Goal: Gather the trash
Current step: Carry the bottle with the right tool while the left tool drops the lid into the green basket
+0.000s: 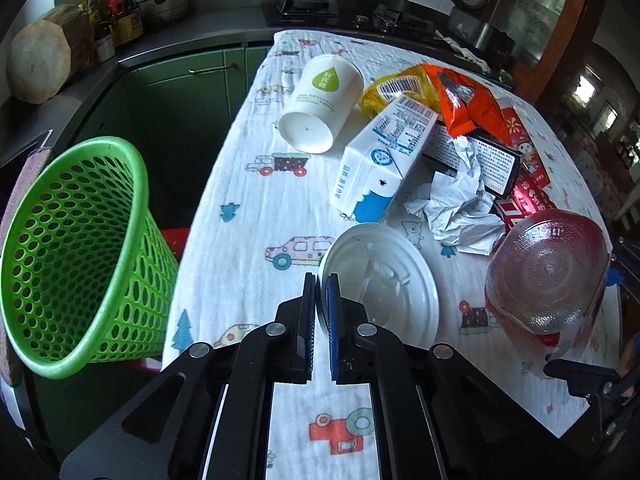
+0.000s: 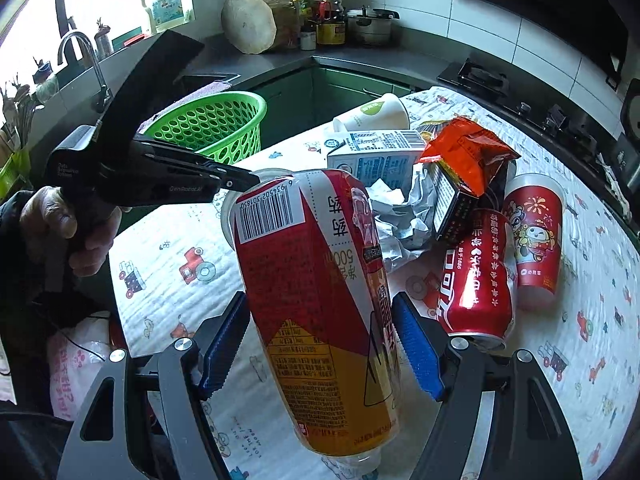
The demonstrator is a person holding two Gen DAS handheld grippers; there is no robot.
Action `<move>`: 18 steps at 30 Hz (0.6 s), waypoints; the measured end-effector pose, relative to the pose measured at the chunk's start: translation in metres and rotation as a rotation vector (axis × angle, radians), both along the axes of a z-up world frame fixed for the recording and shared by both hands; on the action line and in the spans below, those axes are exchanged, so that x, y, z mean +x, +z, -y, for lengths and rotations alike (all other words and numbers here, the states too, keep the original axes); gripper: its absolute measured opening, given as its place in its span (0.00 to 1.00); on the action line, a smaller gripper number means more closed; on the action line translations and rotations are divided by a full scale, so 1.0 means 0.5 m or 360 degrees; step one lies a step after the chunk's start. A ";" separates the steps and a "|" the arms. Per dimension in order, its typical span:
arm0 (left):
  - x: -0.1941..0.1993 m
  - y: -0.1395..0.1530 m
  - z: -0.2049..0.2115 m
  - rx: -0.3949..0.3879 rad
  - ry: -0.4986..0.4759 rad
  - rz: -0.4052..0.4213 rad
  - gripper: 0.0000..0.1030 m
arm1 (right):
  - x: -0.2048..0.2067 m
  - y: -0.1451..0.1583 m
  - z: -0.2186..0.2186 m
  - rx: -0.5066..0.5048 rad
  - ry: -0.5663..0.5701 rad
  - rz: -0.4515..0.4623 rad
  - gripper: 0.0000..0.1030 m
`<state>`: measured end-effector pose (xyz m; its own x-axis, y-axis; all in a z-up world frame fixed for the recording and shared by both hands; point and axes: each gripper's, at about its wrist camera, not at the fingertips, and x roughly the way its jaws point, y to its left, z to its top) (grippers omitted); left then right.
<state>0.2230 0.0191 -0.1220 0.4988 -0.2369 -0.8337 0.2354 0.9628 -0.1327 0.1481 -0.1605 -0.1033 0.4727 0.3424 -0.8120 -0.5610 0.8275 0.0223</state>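
Note:
My left gripper (image 1: pixel 321 285) is shut on the rim of a white plastic lid (image 1: pixel 380 280), just above the table. My right gripper (image 2: pixel 320 332) is shut on a clear plastic bottle with a red and yellow label (image 2: pixel 320 304); the bottle's base shows in the left wrist view (image 1: pixel 548 276). A green mesh basket (image 1: pixel 76 248) stands left of the table, also seen in the right wrist view (image 2: pixel 212 124). Trash lies piled on the table: a white paper cup (image 1: pixel 320 104), a milk carton (image 1: pixel 384 156), crumpled paper (image 1: pixel 460 208), an orange wrapper (image 2: pixel 468 156), a red can (image 2: pixel 476 280) and a red cup (image 2: pixel 532 236).
The table has a white cloth with car prints (image 1: pixel 256 200). Green cabinets (image 1: pixel 192 92), a dark counter with a stove (image 1: pixel 308 10), a wooden block (image 2: pixel 250 22), jars and a pot stand behind. A sink tap (image 2: pixel 84 56) is at left.

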 end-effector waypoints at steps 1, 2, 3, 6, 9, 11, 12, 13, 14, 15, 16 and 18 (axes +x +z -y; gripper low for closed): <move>-0.003 0.012 -0.012 0.0006 0.0027 0.0022 0.04 | 0.003 0.001 -0.004 0.0005 0.0002 0.0001 0.68; -0.004 0.025 -0.025 0.0011 0.0053 0.0041 0.04 | 0.007 0.003 -0.010 0.0010 0.0006 0.0004 0.68; -0.007 0.039 -0.041 0.0012 0.0085 0.0066 0.04 | 0.011 0.005 -0.017 0.0014 0.0010 0.0007 0.68; -0.012 0.077 -0.092 0.0014 0.0184 0.0136 0.04 | 0.021 0.012 -0.039 0.0040 0.0039 0.0016 0.68; -0.012 0.116 -0.152 0.0035 0.0295 0.0209 0.04 | 0.034 0.022 -0.067 0.0054 0.0086 0.0029 0.68; -0.009 0.131 -0.196 0.0077 0.0371 0.0247 0.04 | 0.044 0.027 -0.089 0.0057 0.0115 0.0038 0.68; -0.006 0.136 -0.219 0.0101 0.0413 0.0260 0.04 | 0.049 0.030 -0.101 0.0063 0.0127 0.0043 0.68; -0.001 0.139 -0.242 0.0127 0.0457 0.0266 0.04 | 0.055 0.033 -0.113 0.0069 0.0140 0.0046 0.68; 0.004 0.138 -0.265 0.0148 0.0489 0.0266 0.04 | 0.062 0.036 -0.126 0.0074 0.0155 0.0048 0.68; 0.010 0.136 -0.288 0.0168 0.0520 0.0265 0.04 | 0.067 0.039 -0.142 0.0074 0.0168 0.0052 0.68; 0.016 0.131 -0.312 0.0196 0.0551 0.0257 0.04 | 0.074 0.041 -0.157 0.0072 0.0182 0.0057 0.67; 0.038 0.115 -0.352 0.0234 0.0598 0.0221 0.04 | 0.087 0.043 -0.188 0.0063 0.0214 0.0066 0.67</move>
